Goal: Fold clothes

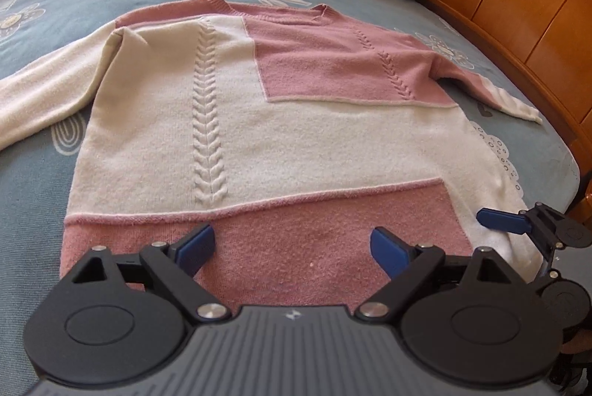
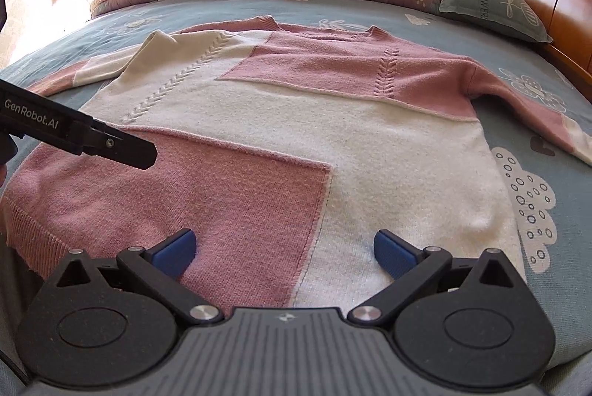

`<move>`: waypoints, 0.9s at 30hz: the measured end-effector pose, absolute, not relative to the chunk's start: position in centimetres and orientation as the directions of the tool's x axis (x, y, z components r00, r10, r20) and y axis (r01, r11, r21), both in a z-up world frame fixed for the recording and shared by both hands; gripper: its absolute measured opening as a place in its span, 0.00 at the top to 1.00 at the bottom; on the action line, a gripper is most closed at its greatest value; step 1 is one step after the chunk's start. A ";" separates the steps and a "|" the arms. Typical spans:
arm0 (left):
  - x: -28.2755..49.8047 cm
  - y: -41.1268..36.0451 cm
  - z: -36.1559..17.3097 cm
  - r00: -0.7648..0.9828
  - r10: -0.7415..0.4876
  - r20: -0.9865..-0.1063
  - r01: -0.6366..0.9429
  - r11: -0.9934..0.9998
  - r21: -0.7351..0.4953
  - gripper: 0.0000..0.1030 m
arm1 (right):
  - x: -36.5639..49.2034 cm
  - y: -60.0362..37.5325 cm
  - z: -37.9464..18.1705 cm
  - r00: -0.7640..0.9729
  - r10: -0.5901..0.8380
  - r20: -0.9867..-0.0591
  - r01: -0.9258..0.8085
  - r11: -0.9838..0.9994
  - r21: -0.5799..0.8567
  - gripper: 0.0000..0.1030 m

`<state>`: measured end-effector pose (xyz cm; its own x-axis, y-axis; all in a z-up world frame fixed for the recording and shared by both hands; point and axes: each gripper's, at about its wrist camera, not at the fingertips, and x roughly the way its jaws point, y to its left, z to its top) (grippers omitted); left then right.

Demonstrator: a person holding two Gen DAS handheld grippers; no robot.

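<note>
The pink-and-cream sweater lies flat, unfolded. Left gripper and right gripper hover spread-jawed over its near hem; pinching it likely comes next.

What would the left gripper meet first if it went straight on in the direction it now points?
Probably the sweater: the open left gripper sits low over its pink hem panel and points along the body toward the collar. Its height above the knit is unclear.

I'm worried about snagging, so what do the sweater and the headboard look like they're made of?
The sweater: soft fuzzy knit, probably wool or acrylic, matte, with raised cable braids and ribbed hem. The headboard: wood, or possibly veneer, in orange-brown panels with a glossy varnish that catches light.
</note>
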<state>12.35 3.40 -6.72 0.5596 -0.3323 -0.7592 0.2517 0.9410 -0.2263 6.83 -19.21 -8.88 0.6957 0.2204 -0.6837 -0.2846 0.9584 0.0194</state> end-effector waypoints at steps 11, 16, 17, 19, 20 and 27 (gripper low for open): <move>15.2 4.0 -1.3 0.560 -0.319 -0.765 0.264 0.944 -0.200 0.11 | 6.2 -19.8 -9.1 0.713 0.249 -0.655 -0.315 0.949 0.018 0.00; 20.3 3.9 -0.5 0.579 -0.376 -0.724 0.266 0.926 -0.268 0.11 | 6.2 -19.6 -8.8 0.708 0.241 -0.663 -0.300 0.954 0.026 0.00; 21.4 4.0 -0.7 0.583 -0.380 -0.718 0.261 0.925 -0.277 0.11 | 6.2 -19.5 -8.7 0.703 0.239 -0.670 -0.301 0.953 0.024 0.00; 23.4 4.2 -1.5 0.588 -0.386 -0.711 0.248 0.923 -0.295 0.11 | 6.3 -19.4 -8.5 0.690 0.243 -0.682 -0.309 0.951 0.026 0.00; 24.3 4.5 -2.2 0.589 -0.391 -0.707 0.238 0.920 -0.311 0.11 | 6.4 -19.5 -8.3 0.683 0.251 -0.686 -0.310 0.950 0.039 0.00; 27.3 5.5 -6.5 0.542 -0.446 -0.712 0.234 0.894 -0.382 0.07 | 10.3 -21.1 -6.1 0.626 0.260 -0.735 -0.211 0.964 0.162 0.00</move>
